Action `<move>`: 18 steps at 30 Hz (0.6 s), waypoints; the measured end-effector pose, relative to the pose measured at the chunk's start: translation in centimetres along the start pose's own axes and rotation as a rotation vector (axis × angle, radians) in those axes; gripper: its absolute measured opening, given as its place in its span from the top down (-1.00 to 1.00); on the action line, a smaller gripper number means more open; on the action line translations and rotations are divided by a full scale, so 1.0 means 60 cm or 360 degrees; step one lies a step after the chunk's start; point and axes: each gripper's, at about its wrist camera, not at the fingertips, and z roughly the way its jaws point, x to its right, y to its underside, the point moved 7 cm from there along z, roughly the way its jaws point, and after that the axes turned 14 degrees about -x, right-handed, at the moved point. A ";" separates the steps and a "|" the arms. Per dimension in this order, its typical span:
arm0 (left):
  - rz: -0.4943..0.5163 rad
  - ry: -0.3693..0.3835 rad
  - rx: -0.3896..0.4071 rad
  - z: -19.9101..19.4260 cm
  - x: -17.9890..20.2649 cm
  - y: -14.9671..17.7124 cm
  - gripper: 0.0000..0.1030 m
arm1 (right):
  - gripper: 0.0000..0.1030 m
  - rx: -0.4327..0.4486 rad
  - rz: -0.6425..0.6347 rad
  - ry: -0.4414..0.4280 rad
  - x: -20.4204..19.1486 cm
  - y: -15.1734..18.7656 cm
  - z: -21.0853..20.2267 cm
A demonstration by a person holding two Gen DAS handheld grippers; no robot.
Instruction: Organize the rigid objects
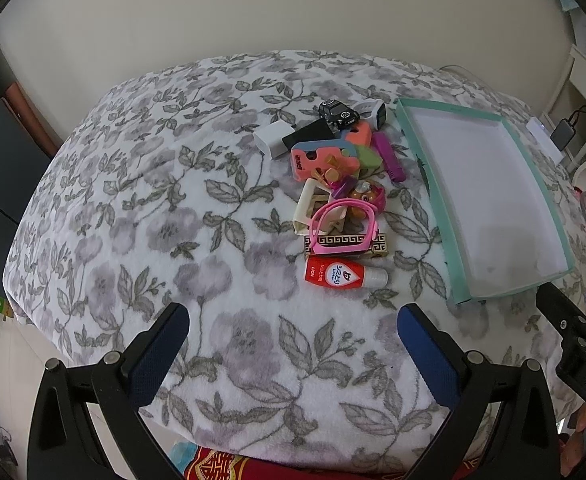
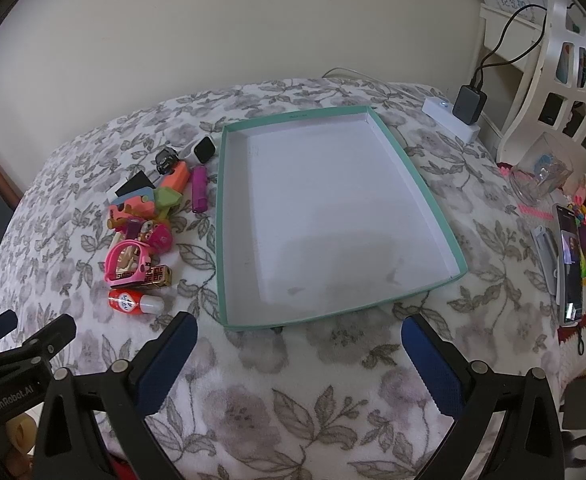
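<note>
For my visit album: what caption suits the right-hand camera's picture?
Open right gripper faces an empty teal tray, small items piled beside it on a floral blanket.

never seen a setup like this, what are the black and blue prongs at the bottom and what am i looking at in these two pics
Those prongs are the fingers of two handheld grippers; a person holds one in each hand, and each carries a wide-angle camera. One picture looks along the left gripper, the other along the right gripper. Both are open and hold nothing. On the floral blanket lies a pile of small items, among them a red bottle, a pink band and a toy car. Beside the pile sits an empty teal tray.
</note>
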 end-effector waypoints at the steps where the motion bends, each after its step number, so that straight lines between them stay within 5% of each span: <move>1: 0.0000 -0.0001 0.0000 0.000 0.000 0.000 -1.00 | -1.00 0.0000 0.0000 0.0000 0.000 0.000 0.000; 18: 0.0001 -0.0011 -0.0018 0.004 0.000 -0.001 -1.00 | -1.00 -0.0005 0.0000 0.0003 0.000 0.000 0.002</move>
